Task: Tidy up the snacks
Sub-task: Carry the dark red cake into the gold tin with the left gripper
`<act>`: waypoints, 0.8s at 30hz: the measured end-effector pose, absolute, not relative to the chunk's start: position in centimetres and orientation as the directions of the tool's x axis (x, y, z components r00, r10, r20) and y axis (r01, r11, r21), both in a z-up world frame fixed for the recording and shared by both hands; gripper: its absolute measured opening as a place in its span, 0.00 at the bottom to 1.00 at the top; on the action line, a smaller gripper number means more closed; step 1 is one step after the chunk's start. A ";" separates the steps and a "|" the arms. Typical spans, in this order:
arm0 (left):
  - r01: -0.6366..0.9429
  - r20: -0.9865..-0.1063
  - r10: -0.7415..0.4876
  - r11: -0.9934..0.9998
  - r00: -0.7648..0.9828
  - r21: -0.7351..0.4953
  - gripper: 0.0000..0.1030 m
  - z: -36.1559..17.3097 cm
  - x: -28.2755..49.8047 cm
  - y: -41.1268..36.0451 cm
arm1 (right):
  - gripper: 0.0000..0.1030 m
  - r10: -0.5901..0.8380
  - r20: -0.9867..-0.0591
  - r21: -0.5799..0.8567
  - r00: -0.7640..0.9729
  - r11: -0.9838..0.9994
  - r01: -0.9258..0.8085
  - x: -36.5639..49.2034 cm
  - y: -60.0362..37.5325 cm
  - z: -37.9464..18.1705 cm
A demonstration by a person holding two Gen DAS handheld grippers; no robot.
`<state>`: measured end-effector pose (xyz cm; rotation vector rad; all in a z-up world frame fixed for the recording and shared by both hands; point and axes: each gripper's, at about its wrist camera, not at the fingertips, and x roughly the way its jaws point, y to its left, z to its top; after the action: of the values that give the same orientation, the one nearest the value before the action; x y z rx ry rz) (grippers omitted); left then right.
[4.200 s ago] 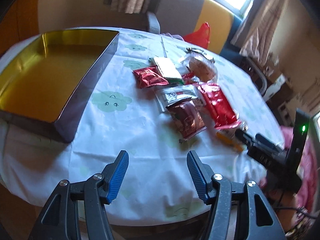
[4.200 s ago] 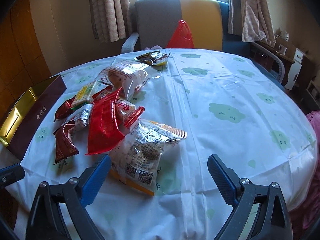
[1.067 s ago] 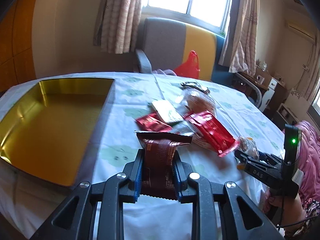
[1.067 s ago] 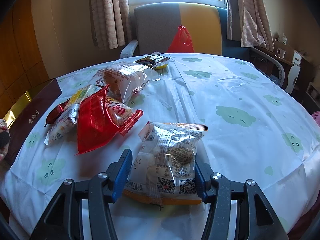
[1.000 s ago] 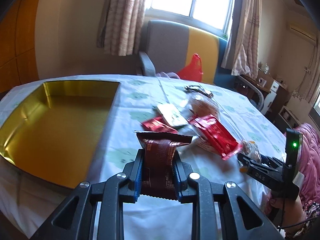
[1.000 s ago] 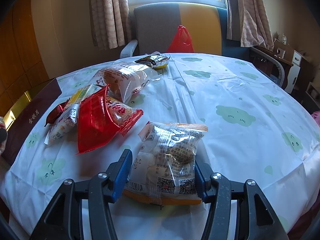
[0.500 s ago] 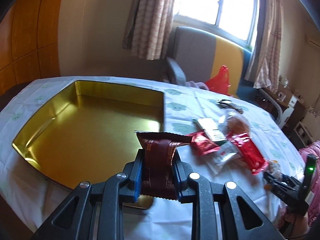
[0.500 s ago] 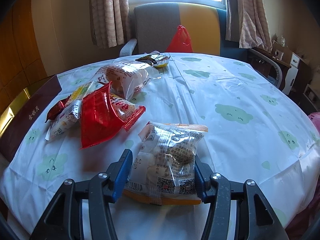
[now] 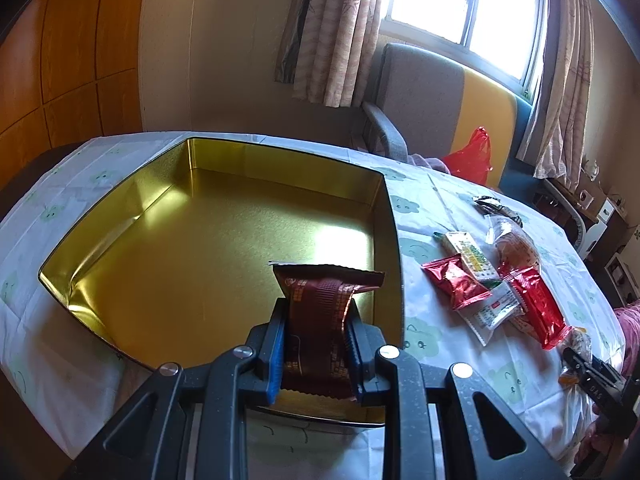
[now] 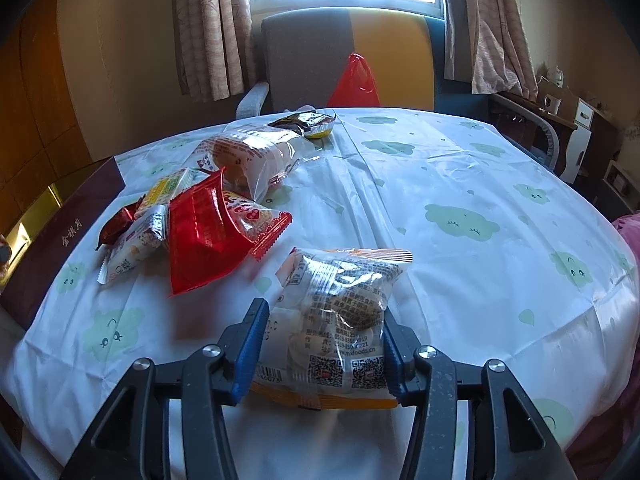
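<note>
Your left gripper (image 9: 316, 344) is squeezing a dark red snack packet (image 9: 320, 320) tight, holding it up over the near corner of the gold tin box (image 9: 208, 248). Your right gripper (image 10: 322, 340) has just been closing on a clear bag of snacks (image 10: 340, 312), and its blue pads are pressing the bag's sides. The bag is lying on the cloud tablecloth (image 10: 460, 208), well apart from the box. More snack packets (image 10: 200, 224) are sitting between the bag and the box.
</note>
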<state>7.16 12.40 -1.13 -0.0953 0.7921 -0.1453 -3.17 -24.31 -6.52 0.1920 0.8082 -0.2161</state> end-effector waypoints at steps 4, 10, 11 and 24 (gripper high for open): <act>0.079 -0.711 -0.152 0.988 0.687 -0.136 0.25 -1.5 7.6 13.1 | 0.46 -0.104 -0.726 0.110 0.680 0.958 0.265 -3.5 -24.3 -6.1; 0.049 -0.716 -0.123 0.991 0.687 -0.124 0.25 -1.9 8.0 14.5 | 0.46 -0.089 -0.722 0.157 0.686 0.945 0.288 -4.2 -24.7 -5.6; 0.046 -0.717 -0.116 0.992 0.687 -0.116 0.25 -1.9 8.1 14.5 | 0.46 -0.085 -0.720 0.168 0.689 0.941 0.292 -4.3 -24.8 -5.5; 0.000 -0.743 -0.031 0.999 0.669 -0.041 0.25 -3.3 9.1 15.5 | 0.46 0.041 -0.595 0.188 0.802 0.978 0.090 -4.7 -19.3 0.2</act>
<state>9.09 15.47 -3.27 -0.0387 0.8379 -0.0177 -4.70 -19.30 0.19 0.2121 0.6400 -0.0267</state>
